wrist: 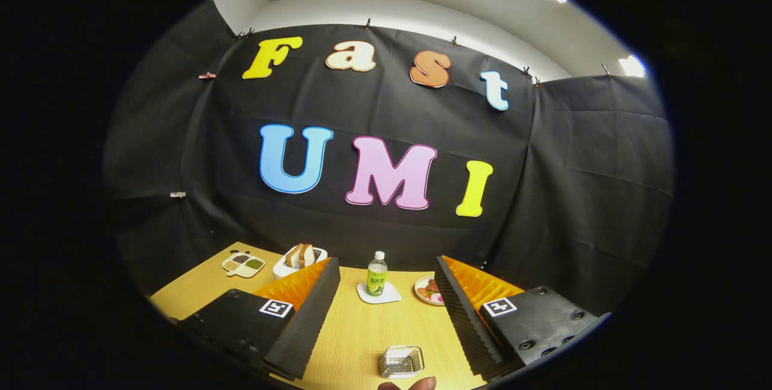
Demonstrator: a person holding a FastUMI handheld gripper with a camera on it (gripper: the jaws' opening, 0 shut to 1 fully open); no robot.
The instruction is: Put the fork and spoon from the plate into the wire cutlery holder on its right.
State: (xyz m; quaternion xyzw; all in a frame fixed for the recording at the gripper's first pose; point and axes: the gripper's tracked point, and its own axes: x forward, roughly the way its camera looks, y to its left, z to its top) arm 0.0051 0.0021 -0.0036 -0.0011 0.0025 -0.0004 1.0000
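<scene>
My gripper hung above the surface with its fingers spread wide and nothing between them, pointing toward the booth's black cloth wall. Low in the frame, between the two fingers and close to me, sat the wire holder, a small clear-looking basket with metal ribs, standing on the wood by itself. Just under it, at the very bottom of the frame, the tips of a hand poked in. Farther off, in the gap between the fingertips, a green bottle with a white cap stood upright on a white coaster. To the right of the coaster, partly hidden behind my right finger, lay a plate with reddish bits on it; I could not tell whether the fork and spoon were there. Left of centre, beyond my left finger, a white toaster held slices of bread, and further left a divided dish carried small heaps of grains or beans.
</scene>
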